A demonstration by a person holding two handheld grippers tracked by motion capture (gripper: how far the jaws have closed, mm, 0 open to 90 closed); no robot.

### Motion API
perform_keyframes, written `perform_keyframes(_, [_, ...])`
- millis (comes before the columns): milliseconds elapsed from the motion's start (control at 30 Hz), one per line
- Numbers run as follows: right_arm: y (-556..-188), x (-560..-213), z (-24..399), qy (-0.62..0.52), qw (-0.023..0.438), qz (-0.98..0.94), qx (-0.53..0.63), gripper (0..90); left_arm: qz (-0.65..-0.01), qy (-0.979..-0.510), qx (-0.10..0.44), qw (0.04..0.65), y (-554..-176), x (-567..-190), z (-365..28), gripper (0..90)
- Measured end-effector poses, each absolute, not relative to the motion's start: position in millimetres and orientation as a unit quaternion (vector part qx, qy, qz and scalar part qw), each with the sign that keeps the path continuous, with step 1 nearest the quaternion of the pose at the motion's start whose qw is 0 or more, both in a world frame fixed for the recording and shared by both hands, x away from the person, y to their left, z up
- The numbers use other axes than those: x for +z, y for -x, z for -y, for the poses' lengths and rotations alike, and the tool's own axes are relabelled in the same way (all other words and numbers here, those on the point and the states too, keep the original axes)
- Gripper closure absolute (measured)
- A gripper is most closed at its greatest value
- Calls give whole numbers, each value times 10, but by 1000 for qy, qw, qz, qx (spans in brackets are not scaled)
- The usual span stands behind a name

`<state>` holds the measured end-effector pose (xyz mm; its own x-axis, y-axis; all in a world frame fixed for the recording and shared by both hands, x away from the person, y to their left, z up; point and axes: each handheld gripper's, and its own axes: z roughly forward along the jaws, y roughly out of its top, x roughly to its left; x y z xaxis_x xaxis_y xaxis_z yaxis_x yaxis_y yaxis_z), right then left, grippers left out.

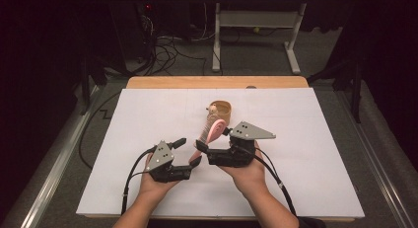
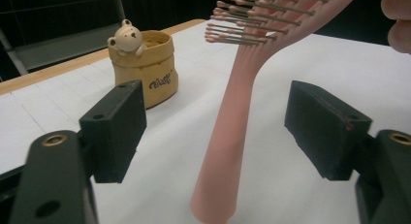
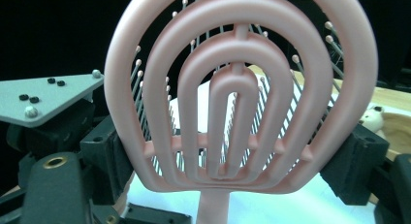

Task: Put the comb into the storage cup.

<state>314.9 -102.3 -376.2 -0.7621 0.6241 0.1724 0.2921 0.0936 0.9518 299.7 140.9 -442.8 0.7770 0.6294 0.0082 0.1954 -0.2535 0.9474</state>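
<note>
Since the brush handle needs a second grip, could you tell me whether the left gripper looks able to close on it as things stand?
Probably yes: the left gripper is open with the pink brush handle standing between its jaws, untouched, while the right gripper holds the brush head.

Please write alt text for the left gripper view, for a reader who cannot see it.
A pink hairbrush stands tilted between the open black jaws of the left gripper, its handle touching neither pad and its bristled head at the top edge. Behind it, a tan pot with a small bear on its rim sits on the white table.
</note>
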Motion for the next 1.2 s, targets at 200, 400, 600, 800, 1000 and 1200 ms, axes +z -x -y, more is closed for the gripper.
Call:
perform_keyframes(200, [-3160, -3690, 1077, -317, 148, -725, 594, 203, -287, -757, 190, 556, -3039, -4392, -1516, 154])
perform_keyframes(400, [-3172, -3653, 1145, -321, 156, -722, 592, 203, -293, -752, 202, 555, -3004, -4392, -1651, 108])
perform_keyframes(600, [-3176, -3643, 1189, -322, 164, -723, 589, 203, -304, -741, 210, 560, -2992, -4418, -1782, 24])
perform_keyframes(800, [-3174, -3646, 1231, -322, 170, -722, 588, 203, -326, -734, 226, 551, -2993, -4461, -1940, 0])
perform_keyframes(1000, [-3184, -3678, 1311, -326, 170, -722, 586, 203, -335, -729, 230, 551, -2972, -4530, -2064, 0])
perform_keyframes(1200, [-3186, -3704, 1362, -330, 175, -723, 582, 203, -336, -724, 231, 557, -2914, -4577, -2152, 0])
